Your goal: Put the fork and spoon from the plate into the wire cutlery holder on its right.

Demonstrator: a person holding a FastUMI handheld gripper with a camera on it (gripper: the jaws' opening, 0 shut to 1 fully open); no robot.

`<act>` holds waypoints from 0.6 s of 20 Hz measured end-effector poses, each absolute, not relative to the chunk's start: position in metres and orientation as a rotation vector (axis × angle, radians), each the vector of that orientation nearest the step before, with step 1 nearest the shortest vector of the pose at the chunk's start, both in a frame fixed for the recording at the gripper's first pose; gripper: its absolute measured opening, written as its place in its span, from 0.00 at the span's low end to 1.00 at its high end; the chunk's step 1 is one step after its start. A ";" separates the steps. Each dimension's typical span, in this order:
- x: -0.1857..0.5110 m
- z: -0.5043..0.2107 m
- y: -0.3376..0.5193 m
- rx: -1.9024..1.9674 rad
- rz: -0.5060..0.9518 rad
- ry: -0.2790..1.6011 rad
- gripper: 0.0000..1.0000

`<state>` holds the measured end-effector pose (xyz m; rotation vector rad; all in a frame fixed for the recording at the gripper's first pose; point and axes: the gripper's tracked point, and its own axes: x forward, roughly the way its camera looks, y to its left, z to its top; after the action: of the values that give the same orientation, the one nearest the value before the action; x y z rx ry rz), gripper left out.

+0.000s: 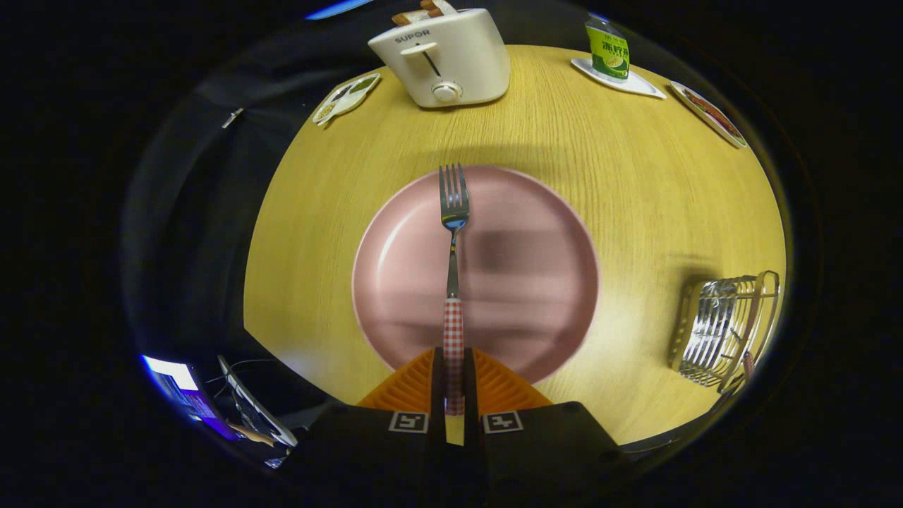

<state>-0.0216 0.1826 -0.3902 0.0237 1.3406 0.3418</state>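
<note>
Gripper (453, 384) clamped on the fork (453, 233), both fingers pressed against its red-and-white checked handle, no gap either side. Fork pointing straight ahead from the fingers, metal neck and tines reaching out over the pink plate (395, 268). Tines crisp, plate beneath blurred; fork apparently lifted clear of the plate, though contact cannot be ruled out. Plate round, matte pink, sitting mid-way on a round wooden table (635, 183).

Wire cutlery holder (719, 331) off to the right of the plate, well apart from it, near the table's rim: silvery bars, a wooden frame, opening seemingly upward. Something with a checked handle possibly already inside at its lower corner, too small to tell. No spoon made out on the plate's visible surface.

Beyond the plate: a white toaster (441, 60) with bread in its slots, a small divided dish (346, 97) to its left, a green carton (608, 51) on a white tray, another dish at the far right.

Step in hand, by judgement: fork grasped, carry to the holder about to begin or just begun. Next move likely calling for a swing rightward across the bare tabletop, then tilting the fork upright above the holder's opening, lowering it between the bars, and only then parting the fingers. Risk: the tines catching on a wire.
</note>
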 end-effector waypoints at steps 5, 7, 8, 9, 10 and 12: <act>-0.030 -0.324 0.116 -0.031 0.385 1.315 0.13; -0.036 -0.300 0.079 -0.072 0.394 1.342 0.13; -0.039 -0.289 0.058 -0.100 0.393 1.358 0.13; -0.042 -0.278 0.036 -0.127 0.389 1.378 0.13; -0.045 -0.270 0.017 -0.156 0.388 1.405 0.13; -0.051 -0.253 -0.021 -0.214 0.385 1.455 0.13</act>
<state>-0.0505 -0.0210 -0.2526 -0.2141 1.4547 0.3850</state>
